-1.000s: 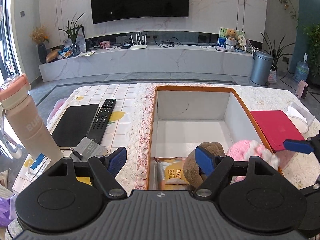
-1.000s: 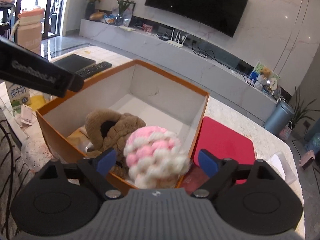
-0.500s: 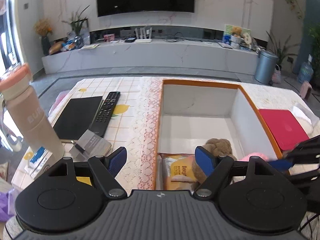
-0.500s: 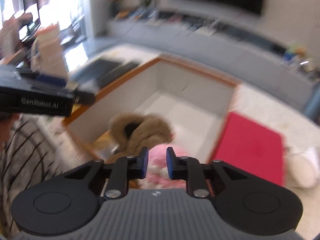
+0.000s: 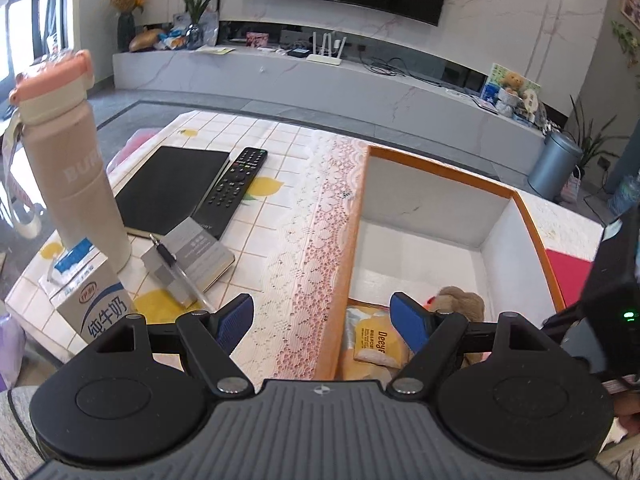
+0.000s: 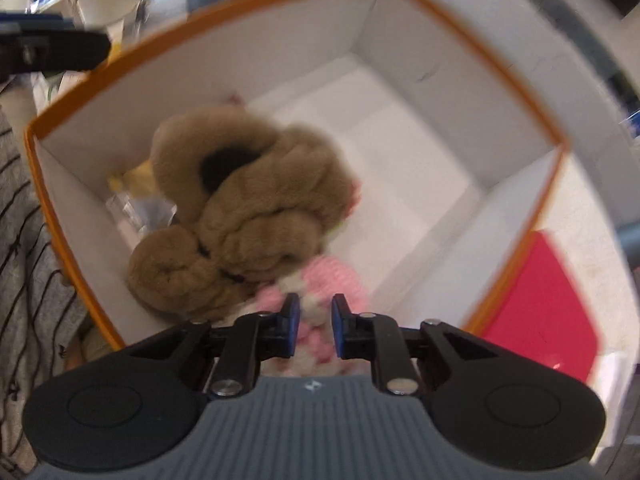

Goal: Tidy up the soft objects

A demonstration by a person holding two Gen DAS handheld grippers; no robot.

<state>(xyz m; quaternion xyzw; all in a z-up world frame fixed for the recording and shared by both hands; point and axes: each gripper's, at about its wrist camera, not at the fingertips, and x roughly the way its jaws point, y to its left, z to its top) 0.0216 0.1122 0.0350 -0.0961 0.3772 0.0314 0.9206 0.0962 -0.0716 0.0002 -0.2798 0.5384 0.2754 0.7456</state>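
right wrist view motion-blurred; pink-and-white knit item [image 6: 320, 280] mostly hidden behind the brown plush [image 6: 248, 208] and the right hand-held gripper [image 6: 313, 320], so pad contact is unclear. yellow packet [image 5: 374, 342] partly covered in left view; box [image 5: 440, 176] near corner cut off.

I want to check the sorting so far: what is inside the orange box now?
Inside the orange box lie a brown plush item, a pink-and-white knitted item partly under it, and a yellow packet. What lies beneath the plush is covered. The far half is bare.
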